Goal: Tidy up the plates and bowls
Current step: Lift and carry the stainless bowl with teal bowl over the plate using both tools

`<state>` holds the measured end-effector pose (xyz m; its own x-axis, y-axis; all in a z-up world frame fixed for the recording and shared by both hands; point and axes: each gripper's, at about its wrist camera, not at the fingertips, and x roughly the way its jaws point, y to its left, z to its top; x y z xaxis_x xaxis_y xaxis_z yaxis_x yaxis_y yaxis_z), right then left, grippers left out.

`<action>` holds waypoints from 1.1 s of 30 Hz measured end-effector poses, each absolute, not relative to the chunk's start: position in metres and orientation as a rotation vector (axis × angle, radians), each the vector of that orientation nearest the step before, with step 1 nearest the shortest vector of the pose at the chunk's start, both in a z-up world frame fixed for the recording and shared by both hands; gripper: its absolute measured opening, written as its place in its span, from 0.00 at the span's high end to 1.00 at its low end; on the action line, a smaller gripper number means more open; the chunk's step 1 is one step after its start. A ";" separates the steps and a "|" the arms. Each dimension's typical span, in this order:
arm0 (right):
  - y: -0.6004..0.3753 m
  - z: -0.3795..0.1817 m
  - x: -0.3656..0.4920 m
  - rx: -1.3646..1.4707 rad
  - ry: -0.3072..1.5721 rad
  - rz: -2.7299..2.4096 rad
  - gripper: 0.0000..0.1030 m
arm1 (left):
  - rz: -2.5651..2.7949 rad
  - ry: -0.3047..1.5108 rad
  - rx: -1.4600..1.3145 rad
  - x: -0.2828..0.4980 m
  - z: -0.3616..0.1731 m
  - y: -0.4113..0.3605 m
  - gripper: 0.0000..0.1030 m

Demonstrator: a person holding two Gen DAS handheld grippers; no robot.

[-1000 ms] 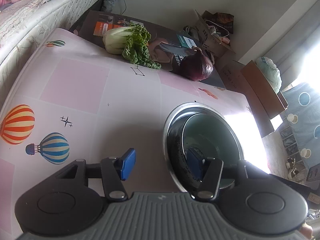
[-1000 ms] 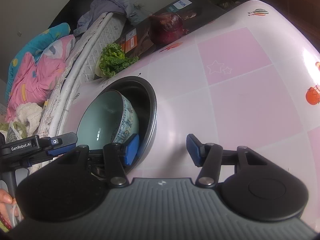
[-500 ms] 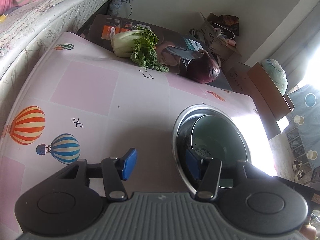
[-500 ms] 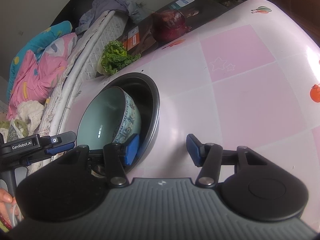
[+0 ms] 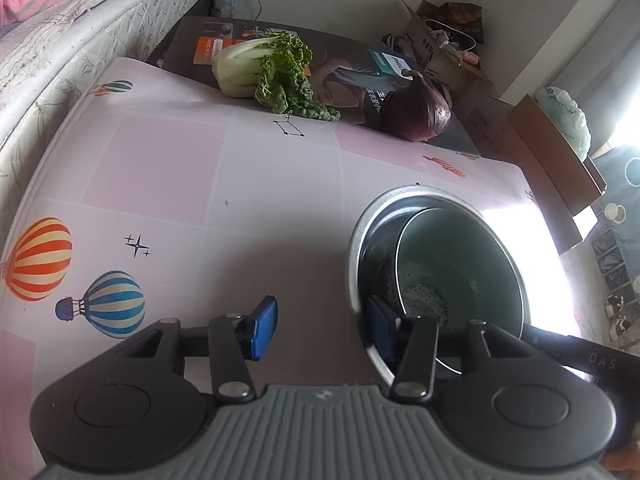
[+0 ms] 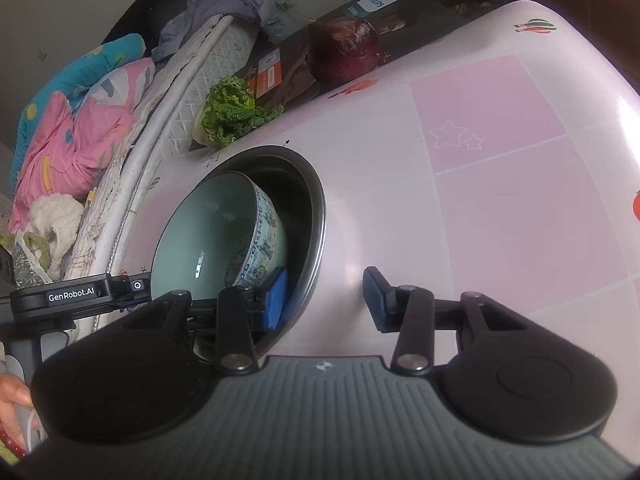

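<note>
left wrist view: left gripper [image 5: 321, 325] straddles the near-left rim of the round steel basin [image 5: 354, 252], jaws closing but pads apart. pale green ceramic bowl [image 5: 460, 260] sits tilted inside. right gripper [image 6: 325, 296] likewise straddles the near-right rim, closing.

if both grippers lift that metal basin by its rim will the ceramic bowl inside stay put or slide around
The ceramic bowl already leans tilted against the metal basin wall, so it would probably slide or rock. Both surfaces look glossy, likely slippery. It seems breakable, so lift level.
</note>
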<state>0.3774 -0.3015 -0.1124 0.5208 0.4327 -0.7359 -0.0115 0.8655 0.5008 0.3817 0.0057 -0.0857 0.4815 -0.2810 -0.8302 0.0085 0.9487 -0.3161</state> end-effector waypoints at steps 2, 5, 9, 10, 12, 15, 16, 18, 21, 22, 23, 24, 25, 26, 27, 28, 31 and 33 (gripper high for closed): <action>-0.298 -0.113 0.380 0.469 1.001 0.283 0.68 | -0.182 1.062 -0.279 0.385 -0.088 0.004 0.53; -0.294 -0.112 0.383 0.458 1.004 0.280 0.72 | -0.193 1.070 -0.280 0.388 -0.091 0.002 0.57; -0.291 -0.113 0.386 0.458 1.010 0.280 0.74 | -0.204 1.068 -0.263 0.388 -0.093 -0.003 0.64; -0.291 -0.113 0.387 0.456 1.012 0.280 0.74 | -0.208 1.068 -0.256 0.389 -0.093 -0.005 0.66; -0.291 -0.113 0.388 0.455 1.015 0.281 0.75 | -0.213 1.066 -0.239 0.388 -0.093 -0.009 0.69; -0.290 -0.114 0.390 0.459 1.020 0.283 0.77 | -0.219 1.061 -0.179 0.387 -0.094 -0.020 0.74; -0.290 -0.114 0.391 0.460 1.021 0.285 0.78 | -0.220 1.057 -0.153 0.386 -0.094 -0.025 0.76; -0.290 -0.115 0.392 0.463 1.023 0.286 0.79 | -0.228 1.053 -0.118 0.384 -0.093 -0.032 0.83; -0.288 -0.115 0.393 0.457 1.026 0.289 0.81 | -0.211 1.041 -0.078 0.382 -0.092 -0.038 0.82; -0.287 -0.115 0.393 0.452 1.026 0.291 0.81 | -0.213 1.039 -0.078 0.382 -0.092 -0.037 0.83; -0.286 -0.114 0.393 0.447 1.027 0.294 0.83 | -0.215 1.040 -0.084 0.382 -0.092 -0.036 0.83; -0.285 -0.115 0.393 0.452 1.029 0.308 0.85 | -0.217 1.041 -0.088 0.382 -0.092 -0.036 0.83; -0.284 -0.114 0.392 0.450 1.027 0.308 0.85 | -0.217 1.041 -0.089 0.382 -0.092 -0.035 0.83; -0.283 -0.114 0.392 0.438 1.022 0.310 0.85 | -0.216 1.042 -0.089 0.382 -0.092 -0.035 0.83; -0.282 -0.113 0.391 0.427 1.019 0.312 0.85 | -0.217 1.039 -0.083 0.381 -0.092 -0.035 0.83; -0.281 -0.113 0.390 0.419 1.016 0.313 0.85 | -0.217 1.036 -0.077 0.381 -0.092 -0.036 0.83; -0.281 -0.112 0.388 0.418 1.017 0.318 0.85 | -0.217 1.032 -0.072 0.378 -0.091 -0.037 0.83; -0.281 -0.112 0.387 0.414 1.017 0.321 0.85 | -0.217 1.025 -0.069 0.376 -0.089 -0.037 0.83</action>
